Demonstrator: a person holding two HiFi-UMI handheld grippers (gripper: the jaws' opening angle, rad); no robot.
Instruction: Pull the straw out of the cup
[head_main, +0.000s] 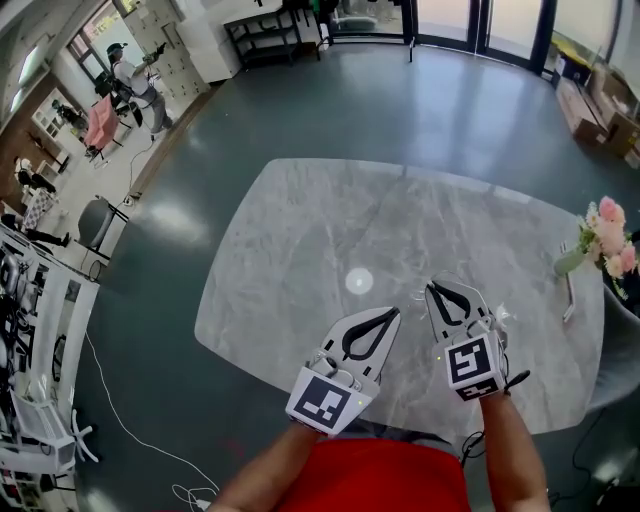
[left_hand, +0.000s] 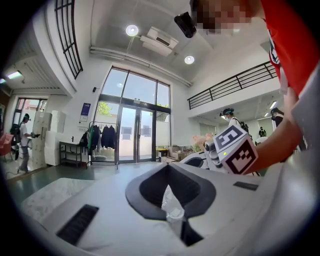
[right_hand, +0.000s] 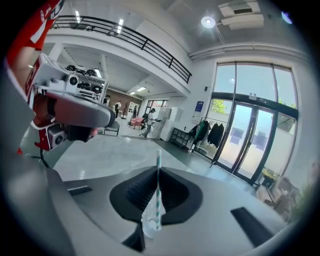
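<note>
A teal-and-white striped straw (right_hand: 158, 180) stands upright between the jaws of my right gripper (right_hand: 152, 216), which are shut on it. A bit of clear plastic (right_hand: 147, 223) sits at the straw's foot, and whether it is the cup I cannot tell. My left gripper (left_hand: 172, 215) is shut on a crumpled piece of clear plastic (left_hand: 171, 202). In the head view the left gripper (head_main: 392, 318) and right gripper (head_main: 437, 292) hover side by side over the near edge of the grey marble table (head_main: 300, 240). The straw does not show there.
A vase of pink flowers (head_main: 608, 238) stands at the table's right edge, with a thin white stick (head_main: 568, 297) lying beside it. People (head_main: 130, 80) stand far off at the upper left. Cables (head_main: 130, 430) trail on the dark floor.
</note>
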